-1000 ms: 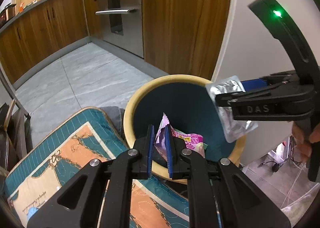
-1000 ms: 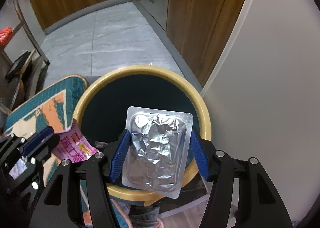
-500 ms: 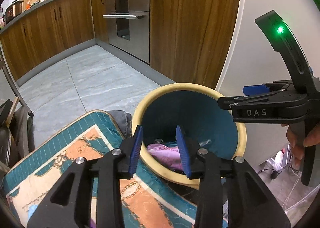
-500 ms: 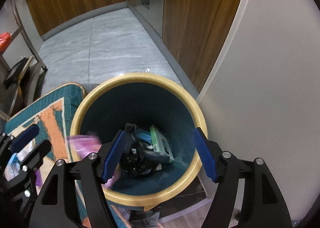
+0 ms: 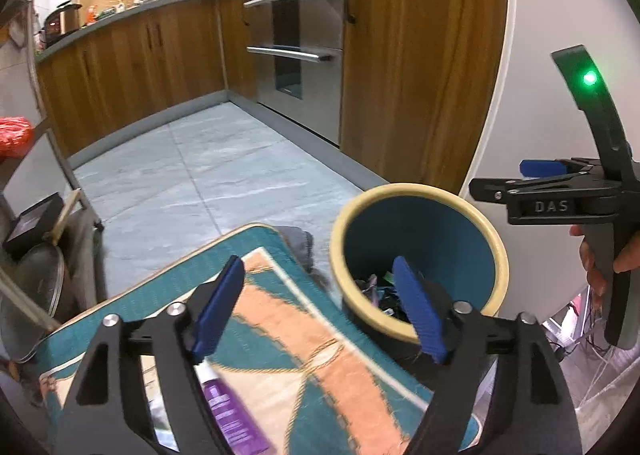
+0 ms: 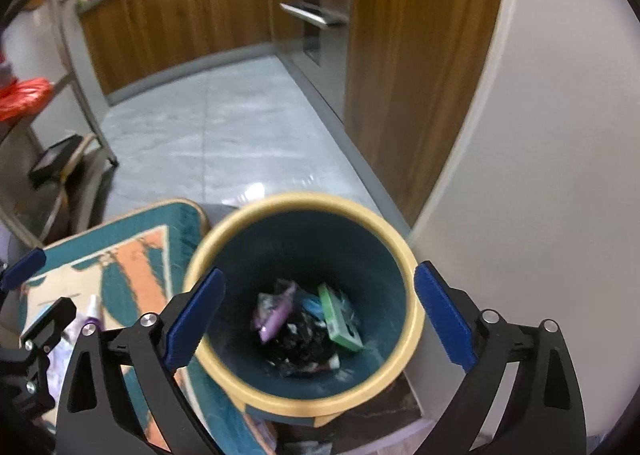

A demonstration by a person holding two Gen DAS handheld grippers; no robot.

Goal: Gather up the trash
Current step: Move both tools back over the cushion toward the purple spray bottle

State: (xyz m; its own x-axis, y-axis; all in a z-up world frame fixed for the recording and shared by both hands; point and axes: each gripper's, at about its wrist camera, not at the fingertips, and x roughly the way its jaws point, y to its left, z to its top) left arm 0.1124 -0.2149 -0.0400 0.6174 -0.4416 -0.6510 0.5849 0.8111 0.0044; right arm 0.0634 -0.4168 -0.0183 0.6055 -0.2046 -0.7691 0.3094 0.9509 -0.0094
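Both hand-held grippers hang with jaws spread wide and nothing between them: the right hand-held gripper [image 6: 316,319] directly above a round bin [image 6: 412,319], the left hand-held gripper [image 5: 320,311] off to the right one's left, over the edge of a teal-and-orange mat [image 5: 304,339].

Straight below the right gripper, the yellow-rimmed, teal-walled bin holds the collected trash at its bottom: a pink wrapper [image 6: 276,315], a green packet [image 6: 340,319] leaning beside it, and crumpled dark scraps [image 6: 304,339] between and beneath them; finer detail is blurred.

Beneath the left gripper's left finger [image 5: 218,315], a purple tube [image 5: 230,415] lies on the mat. Its right finger crosses the bin's near rim in the left wrist view.

Beyond both grippers, grey tiled floor [image 5: 192,175] runs open toward wooden cabinets [image 5: 132,67] and a steel oven front [image 5: 300,47]. A pale wall [image 6: 540,135] stands close on the right of the bin, and a wooden panel [image 6: 400,75] meets it behind.

From the left wrist view, the person's right hand [image 5: 600,259] grips the right tool's handle, held level, a green light [image 5: 589,78] glowing on its upper arm.
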